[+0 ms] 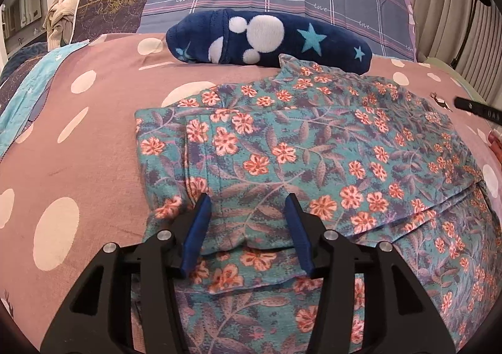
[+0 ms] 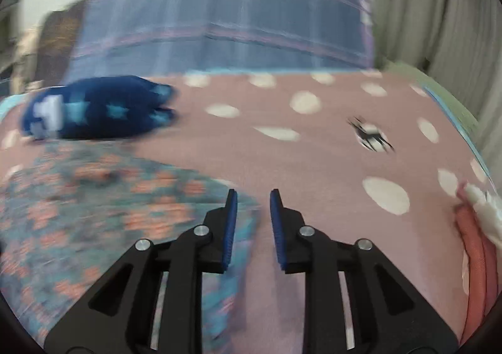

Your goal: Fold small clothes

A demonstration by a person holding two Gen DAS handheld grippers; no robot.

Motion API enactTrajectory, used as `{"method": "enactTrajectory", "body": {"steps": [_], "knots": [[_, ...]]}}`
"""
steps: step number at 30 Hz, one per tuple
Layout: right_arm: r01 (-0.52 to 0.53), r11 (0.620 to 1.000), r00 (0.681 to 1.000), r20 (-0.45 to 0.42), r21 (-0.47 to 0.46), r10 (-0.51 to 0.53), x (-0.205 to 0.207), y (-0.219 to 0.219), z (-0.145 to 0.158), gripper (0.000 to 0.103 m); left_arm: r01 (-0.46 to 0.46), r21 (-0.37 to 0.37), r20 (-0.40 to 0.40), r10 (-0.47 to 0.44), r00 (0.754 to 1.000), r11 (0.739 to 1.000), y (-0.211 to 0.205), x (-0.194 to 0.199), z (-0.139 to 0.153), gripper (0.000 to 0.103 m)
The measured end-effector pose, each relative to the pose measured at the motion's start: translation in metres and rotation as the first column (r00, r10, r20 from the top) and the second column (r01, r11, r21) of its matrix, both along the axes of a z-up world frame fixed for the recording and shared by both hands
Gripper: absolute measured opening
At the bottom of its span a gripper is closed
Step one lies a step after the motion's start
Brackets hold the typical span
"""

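The floral garment (image 1: 313, 147) lies spread on the bed (image 1: 94, 140), part-folded: a narrow panel is doubled over along its left side, and a folded hem crosses at about 6 o'clock in the left wrist view. The step in hand looks like a fold just laid and let go. The left gripper (image 1: 248, 200) hovers low over that hem, jaws about half apart, cloth under them but nothing pinched. The right gripper (image 2: 252, 194) sits at the garment's right edge, jaws a narrow gap apart and empty; its view is smeared.

Next, I judge, each gripper needs a fresh hold on an edge for the following fold.

A navy starred plush bundle (image 1: 269, 37) sits at 12 o'clock, touching the garment's far tip. Bare bedspread lies open at 9 o'clock; a pink-and-white item (image 2: 477, 228) crowds the 3 o'clock side.
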State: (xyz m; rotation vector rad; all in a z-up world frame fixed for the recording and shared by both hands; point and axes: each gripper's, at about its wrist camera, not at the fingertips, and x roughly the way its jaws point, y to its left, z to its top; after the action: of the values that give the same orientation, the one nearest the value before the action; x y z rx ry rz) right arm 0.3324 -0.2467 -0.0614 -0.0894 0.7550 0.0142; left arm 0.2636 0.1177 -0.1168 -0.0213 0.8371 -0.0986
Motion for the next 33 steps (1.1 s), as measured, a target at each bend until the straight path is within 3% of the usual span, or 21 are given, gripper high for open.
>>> {"method": "enactTrajectory", "body": {"steps": [2, 4, 5, 10, 12, 14, 15, 16, 17, 18, 20, 21, 23, 24, 25, 26, 29, 30, 33], "knots": [[-0.081, 0.996, 0.996, -0.033, 0.023, 0.082, 0.002, 0.012, 0.004, 0.030, 0.000, 0.000, 0.000, 0.000, 1.000, 1.000, 0.000, 0.000, 0.000, 0.051], [-0.136, 0.986, 0.987, -0.075, 0.094, 0.144, 0.019, 0.020, 0.006, 0.046, 0.000, -0.001, 0.000, 0.000, 1.000, 1.000, 0.000, 0.000, 0.000, 0.051], [-0.152, 0.980, 0.982, -0.095, 0.126, 0.164, 0.030, 0.025, 0.005, 0.048, 0.000, -0.001, 0.000, 0.000, 1.000, 1.000, 0.000, 0.000, 0.000, 0.051], [-0.077, 0.952, 0.950, -0.268, 0.295, 0.160, 0.110, 0.040, -0.016, 0.062, 0.000, -0.005, 0.000, 0.000, 1.000, 1.000, 0.001, 0.000, 0.000, 0.051], [-0.007, 0.937, 0.923, -0.358, 0.349, 0.141, 0.145, 0.043, -0.035, 0.063, 0.001, -0.010, 0.000, -0.001, 1.000, 1.000, 0.001, 0.000, 0.000, 0.051], [0.051, 0.898, 0.904, -0.402, 0.438, 0.145, 0.164, 0.045, -0.051, 0.059, 0.002, -0.015, 0.001, -0.002, 1.000, 1.000, 0.002, 0.000, 0.000, 0.052], [0.045, 0.869, 0.890, -0.416, 0.492, 0.189, 0.170, 0.050, -0.058, 0.033, 0.002, -0.016, 0.001, -0.002, 1.000, 1.000, 0.002, 0.000, 0.000, 0.052], [0.026, 0.857, 0.883, -0.414, 0.514, 0.222, 0.172, 0.057, -0.060, 0.006, 0.002, -0.018, 0.001, -0.002, 1.000, 1.000, 0.002, 0.000, 0.000, 0.052], [-0.002, 0.863, 0.899, -0.377, 0.505, 0.223, 0.169, 0.060, -0.055, 0.005, 0.003, -0.018, 0.001, -0.003, 1.000, 1.000, 0.002, 0.000, 0.000, 0.052], [-0.081, 0.884, 0.945, -0.245, 0.461, 0.215, 0.160, 0.065, -0.040, 0.005, 0.003, -0.017, 0.001, -0.003, 1.000, 1.000, 0.002, 0.000, 0.000, 0.052], [-0.163, 0.919, 0.970, -0.115, 0.359, 0.217, 0.149, 0.071, -0.027, 0.005, 0.003, -0.016, 0.000, -0.003, 1.000, 1.000, 0.002, 0.000, -0.001, 0.052], [-0.161, 0.941, 0.975, -0.098, 0.298, 0.198, 0.148, 0.074, -0.028, 0.005, 0.004, -0.017, 0.000, -0.004, 1.000, 1.000, 0.002, 0.000, -0.001, 0.052], [-0.096, 0.982, 0.982, -0.145, 0.164, 0.120, 0.151, 0.078, -0.043, 0.009, 0.004, -0.020, 0.000, -0.004, 1.000, 1.000, 0.002, 0.000, 0.000, 0.052], [-0.080, 0.988, 0.977, -0.187, 0.134, 0.105, 0.154, 0.078, -0.051, 0.024, 0.004, -0.021, 0.000, -0.004, 1.000, 1.000, 0.002, 0.000, 0.000, 0.052], [-0.066, 0.987, 0.975, -0.202, 0.144, 0.094, 0.152, 0.073, -0.054, 0.035, 0.004, -0.020, 0.001, -0.004, 1.000, 1.000, 0.002, 0.000, 0.000, 0.052], [-0.045, 0.984, 0.982, -0.172, 0.172, 0.075, 0.145, 0.065, -0.049, 0.036, 0.004, -0.020, 0.001, -0.004, 1.000, 1.000, 0.002, 0.000, 0.000, 0.052], [-0.059, 0.961, 0.990, -0.107, 0.271, 0.091, 0.112, 0.047, -0.029, 0.036, 0.004, -0.021, 0.000, -0.004, 1.000, 1.000, 0.002, 0.000, 0.000, 0.052], [-0.095, 0.950, 0.987, -0.093, 0.297, 0.128, 0.090, 0.042, -0.020, 0.030, 0.004, -0.020, 0.000, -0.004, 1.000, 1.000, 0.002, 0.000, 0.000, 0.052], [-0.170, 0.938, 0.976, -0.077, 0.304, 0.202, 0.036, 0.035, -0.010, 0.026, 0.004, -0.018, 0.000, -0.004, 1.000, 1.000, 0.002, 0.000, 0.000, 0.052]]}}
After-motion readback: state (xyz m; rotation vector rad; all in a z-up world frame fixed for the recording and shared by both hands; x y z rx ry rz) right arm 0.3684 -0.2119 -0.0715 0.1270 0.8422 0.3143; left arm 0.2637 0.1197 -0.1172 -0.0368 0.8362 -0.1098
